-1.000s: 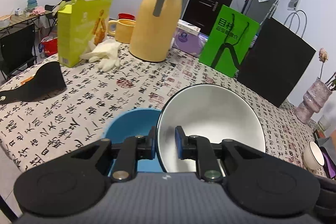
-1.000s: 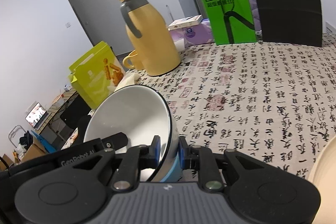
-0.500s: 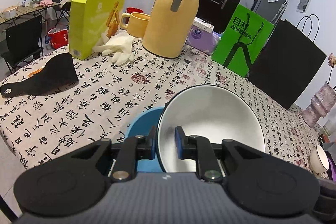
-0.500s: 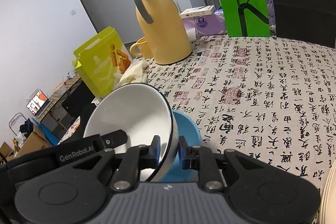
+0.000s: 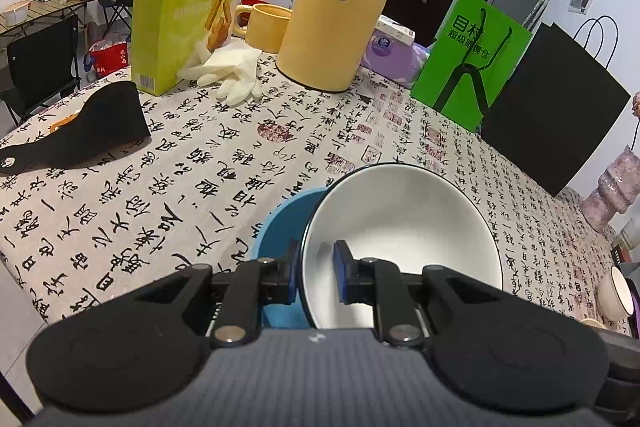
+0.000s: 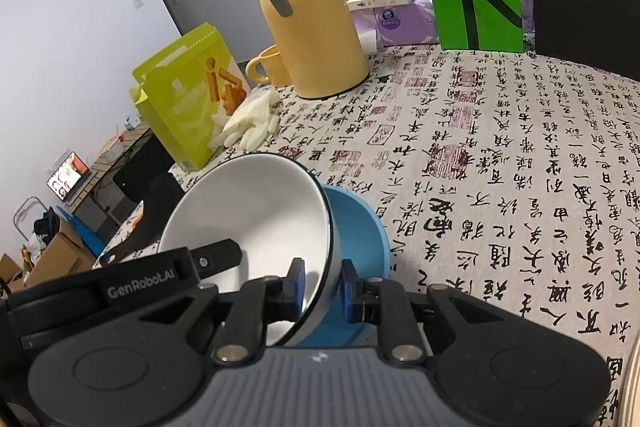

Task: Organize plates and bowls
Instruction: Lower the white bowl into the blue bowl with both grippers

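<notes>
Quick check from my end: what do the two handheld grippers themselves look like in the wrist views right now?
Both match: the left gripper and right gripper have black linkage arms with silver pivot pins, two round black discs at the base, a grey ribbed body between them, and blue pads on the fingertips. In the right wrist view, the left gripper's side carries white "GenRobot.AI" lettering. No cables or sleeves show.

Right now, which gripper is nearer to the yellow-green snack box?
Left. The left gripper grips the white bowl's rim on the side toward the yellow-green snack box; the right gripper grips the opposite rim, farther away.
</notes>
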A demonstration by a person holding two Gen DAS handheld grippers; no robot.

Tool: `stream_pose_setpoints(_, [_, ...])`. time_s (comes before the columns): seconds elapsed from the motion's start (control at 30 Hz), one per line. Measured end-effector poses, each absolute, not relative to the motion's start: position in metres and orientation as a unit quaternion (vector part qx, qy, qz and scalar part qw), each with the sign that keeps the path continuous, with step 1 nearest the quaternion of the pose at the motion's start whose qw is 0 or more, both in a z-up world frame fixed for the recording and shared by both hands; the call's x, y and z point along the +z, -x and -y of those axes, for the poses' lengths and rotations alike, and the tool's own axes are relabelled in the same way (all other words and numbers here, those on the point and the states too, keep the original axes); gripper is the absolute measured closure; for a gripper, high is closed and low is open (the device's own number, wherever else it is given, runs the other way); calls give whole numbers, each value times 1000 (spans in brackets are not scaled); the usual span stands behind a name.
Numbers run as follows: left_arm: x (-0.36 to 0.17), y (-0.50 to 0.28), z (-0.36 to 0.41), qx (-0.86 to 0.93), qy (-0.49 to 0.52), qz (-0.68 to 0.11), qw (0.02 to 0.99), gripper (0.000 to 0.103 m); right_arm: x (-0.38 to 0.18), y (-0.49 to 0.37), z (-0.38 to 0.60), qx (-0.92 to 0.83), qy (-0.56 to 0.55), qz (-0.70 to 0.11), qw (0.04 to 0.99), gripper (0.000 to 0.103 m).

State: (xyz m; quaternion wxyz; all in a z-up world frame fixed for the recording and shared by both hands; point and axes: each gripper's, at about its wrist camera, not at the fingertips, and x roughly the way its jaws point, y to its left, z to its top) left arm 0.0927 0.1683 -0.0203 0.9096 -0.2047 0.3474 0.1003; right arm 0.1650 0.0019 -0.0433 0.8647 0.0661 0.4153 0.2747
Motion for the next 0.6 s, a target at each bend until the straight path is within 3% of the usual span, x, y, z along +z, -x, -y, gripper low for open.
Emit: stream_pose_setpoints(0.6, [-32, -97, -175, 93, 213, -364, 902, 86, -52, -172, -7, 276, -52, -425, 860, 85])
